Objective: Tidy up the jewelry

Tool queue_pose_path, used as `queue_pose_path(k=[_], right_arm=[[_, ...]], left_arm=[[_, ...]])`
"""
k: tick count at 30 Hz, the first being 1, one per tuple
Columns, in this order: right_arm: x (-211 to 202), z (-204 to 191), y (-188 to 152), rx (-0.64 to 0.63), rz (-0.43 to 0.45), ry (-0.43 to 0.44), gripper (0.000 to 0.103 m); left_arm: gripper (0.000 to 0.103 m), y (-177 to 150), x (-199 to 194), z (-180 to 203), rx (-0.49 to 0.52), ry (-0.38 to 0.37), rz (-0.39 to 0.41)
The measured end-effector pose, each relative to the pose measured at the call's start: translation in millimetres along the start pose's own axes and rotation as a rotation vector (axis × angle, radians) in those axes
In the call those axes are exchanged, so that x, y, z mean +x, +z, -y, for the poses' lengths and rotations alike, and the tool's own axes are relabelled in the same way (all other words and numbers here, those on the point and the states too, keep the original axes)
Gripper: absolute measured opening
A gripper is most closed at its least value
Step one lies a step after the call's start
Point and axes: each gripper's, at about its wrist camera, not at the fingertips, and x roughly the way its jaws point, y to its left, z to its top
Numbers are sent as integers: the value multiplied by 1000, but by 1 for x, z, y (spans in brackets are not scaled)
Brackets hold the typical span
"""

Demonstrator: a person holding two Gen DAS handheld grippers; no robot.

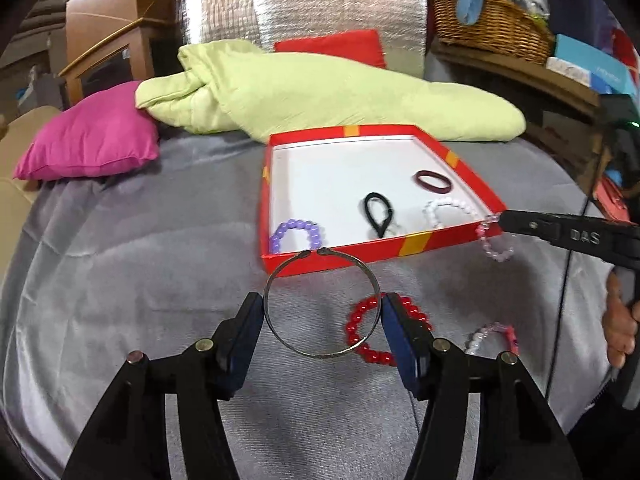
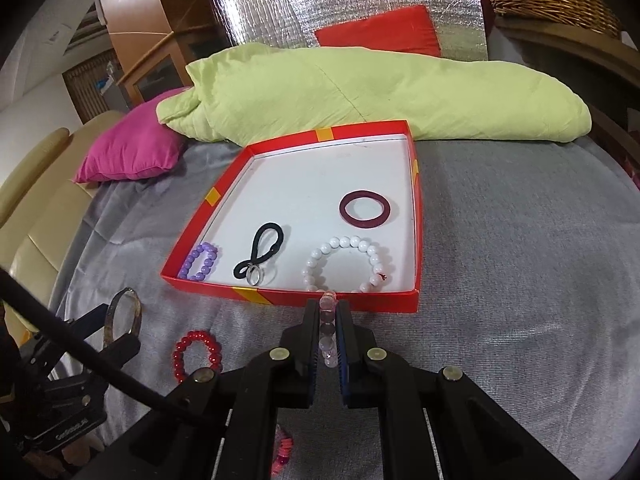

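A red box lid [image 1: 352, 256] [image 2: 224, 288] lies on the grey bedspread. It holds a purple bead bracelet [image 1: 296, 234] [image 2: 200, 262], a black hair tie [image 1: 378, 212] [image 2: 262, 250], a white bead bracelet [image 1: 444, 210] [image 2: 348, 264] and a maroon ring band [image 1: 434, 182] [image 2: 364, 208]. My left gripper [image 1: 322, 312] is shut on a silver metal bangle [image 1: 322, 304] [image 2: 122, 316], held just before the lid's near wall. My right gripper [image 2: 327, 308] [image 1: 500, 220] is shut on a pale pink bead bracelet [image 1: 494, 240] [image 2: 326, 328] at the lid's near right corner. A red bead bracelet [image 1: 368, 332] [image 2: 196, 354] lies on the spread.
A pink-and-white bead bracelet [image 1: 494, 336] [image 2: 282, 448] lies on the spread near the red one. A green quilt [image 1: 320, 92] [image 2: 380, 88] and a magenta cushion [image 1: 92, 136] [image 2: 132, 148] lie behind the lid. A wicker basket [image 1: 492, 24] stands back right.
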Motion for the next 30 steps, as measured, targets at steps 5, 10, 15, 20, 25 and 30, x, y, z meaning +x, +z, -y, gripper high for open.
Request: queue_pose_path(k=[5, 10, 15, 20, 25, 30], right_arm=[[-1, 2, 1, 14, 2, 4, 9], [-2, -3, 2, 14, 7, 22, 9], [-5, -13, 3, 1, 22, 48, 9], [-7, -19, 5, -2, 34, 69, 9], [-12, -23, 9, 5, 55, 94, 9], [-22, -30, 14, -3, 89, 119, 9]], left_arm=[[62, 3, 0, 3, 22, 75, 5], [62, 4, 1, 1, 13, 128, -2], [62, 11, -3, -2, 5, 162, 18], [62, 19, -7, -5, 5, 207, 37], [62, 26, -19, -9, 5, 238, 70], [62, 35, -32, -17, -4, 267, 108]])
